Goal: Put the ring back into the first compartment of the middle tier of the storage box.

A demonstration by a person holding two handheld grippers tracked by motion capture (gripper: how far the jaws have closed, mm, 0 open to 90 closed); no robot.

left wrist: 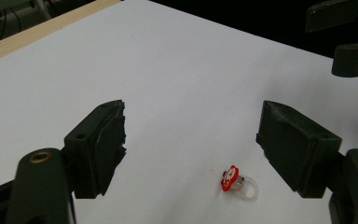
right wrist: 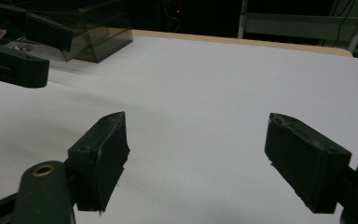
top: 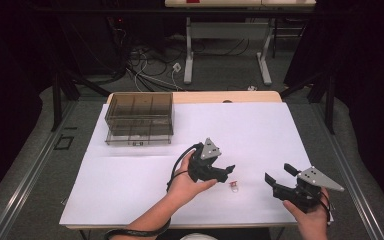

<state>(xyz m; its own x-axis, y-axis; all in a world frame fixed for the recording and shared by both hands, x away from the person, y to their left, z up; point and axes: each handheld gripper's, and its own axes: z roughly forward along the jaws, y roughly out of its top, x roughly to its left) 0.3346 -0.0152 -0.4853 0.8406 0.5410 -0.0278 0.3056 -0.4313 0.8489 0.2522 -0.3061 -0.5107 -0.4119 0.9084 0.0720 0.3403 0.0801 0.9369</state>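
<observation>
**One small ring lies between spread jaws on an open white sheet**

One small ring (left wrist: 237, 183), with a clear, rounded plastic band and a flat red-and-white charm on top, is seen lying on the white paper sheet (top: 260, 130) that covers the table. In the high view it rests near the front of the sheet (top: 234, 185), just beyond the tips of the left gripper (top: 225, 171). In the left gripper view the ring is framed low between the two black jaws, nearer the right-hand one, and is touched by neither; the jaws are held apart and nothing is gripped.

The right gripper (top: 276, 175) is held well to the right of the ring, close to the front right corner of the sheet, its blocky, matt black jaws also spread wide with nothing between them.

Bare, smooth paper is left all around the ring. A strip of pale wooden table edge (top: 230, 96) is exposed along the far side. A smoky, translucent plastic compartment box (top: 139, 118) stands at the far left corner, well apart from the ring.
</observation>
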